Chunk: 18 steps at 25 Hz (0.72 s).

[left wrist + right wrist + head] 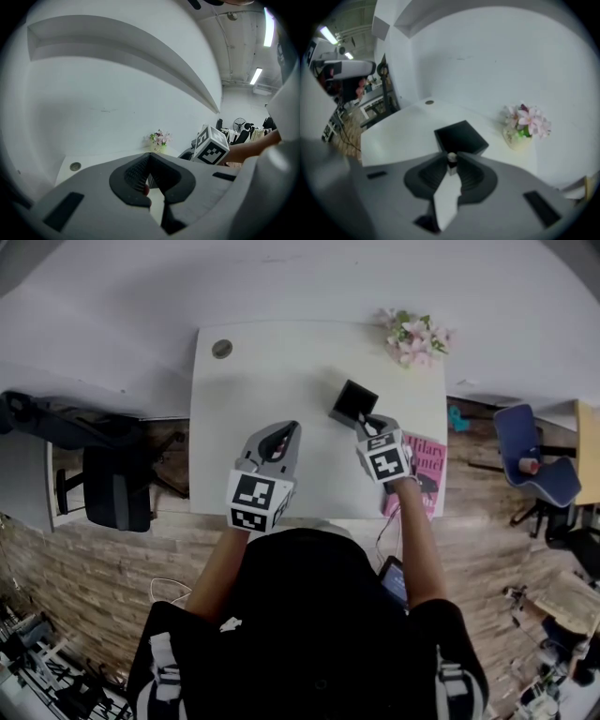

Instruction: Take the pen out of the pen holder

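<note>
A black square pen holder [354, 401] stands on the white table [262, 381], right of its middle. My right gripper [368, 424] is at the holder's near corner. In the right gripper view the right gripper [451, 161] is shut on a thin pen [451, 158] seen end-on, with a pale tip. Just beyond it lies the holder [461, 136], whose open top looks dark inside. My left gripper [289, 432] hovers over the table's near middle, apart from the holder. In its own view the left gripper [149, 157] is shut, jaw tips touching.
A small pot of pink flowers [415, 337] stands at the table's far right corner. A pink book [429, 470] lies at the near right edge. A round cable grommet [221, 349] sits at the far left corner. A black office chair [103, 465] stands left of the table, a blue chair [534, 460] right.
</note>
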Motion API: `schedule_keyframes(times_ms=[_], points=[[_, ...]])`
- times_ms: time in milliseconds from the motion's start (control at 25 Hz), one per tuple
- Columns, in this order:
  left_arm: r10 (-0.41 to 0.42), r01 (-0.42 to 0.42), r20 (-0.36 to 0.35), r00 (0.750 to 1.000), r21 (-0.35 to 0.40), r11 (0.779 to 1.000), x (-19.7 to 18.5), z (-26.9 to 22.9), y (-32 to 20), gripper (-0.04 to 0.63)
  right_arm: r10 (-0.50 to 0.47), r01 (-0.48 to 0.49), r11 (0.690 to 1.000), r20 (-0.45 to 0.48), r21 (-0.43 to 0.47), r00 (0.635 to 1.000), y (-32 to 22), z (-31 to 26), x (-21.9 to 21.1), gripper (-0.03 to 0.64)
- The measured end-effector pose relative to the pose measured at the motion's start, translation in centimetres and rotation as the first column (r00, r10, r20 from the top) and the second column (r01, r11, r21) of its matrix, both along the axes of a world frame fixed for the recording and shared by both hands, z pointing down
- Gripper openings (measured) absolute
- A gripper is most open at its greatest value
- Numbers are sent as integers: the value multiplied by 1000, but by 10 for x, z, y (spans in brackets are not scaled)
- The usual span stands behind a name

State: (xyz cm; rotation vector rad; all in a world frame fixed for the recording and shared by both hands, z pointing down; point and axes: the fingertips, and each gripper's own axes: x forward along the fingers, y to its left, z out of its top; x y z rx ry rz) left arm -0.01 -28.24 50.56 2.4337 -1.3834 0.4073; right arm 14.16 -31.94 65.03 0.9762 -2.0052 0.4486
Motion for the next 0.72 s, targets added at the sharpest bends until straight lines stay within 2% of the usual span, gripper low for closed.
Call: schedule_keyframes(times_ms=[240,720], points=[[11,-12,-11,1000,-5,1000,-2,3,-3,20,10,-10,1000,0,-18,1000,-1,-3,2,81],[8,-9,-24,1000,-25,1000,-7,7,-11,20,39,-39,999,-9,3,999,-17,-5,2,81]])
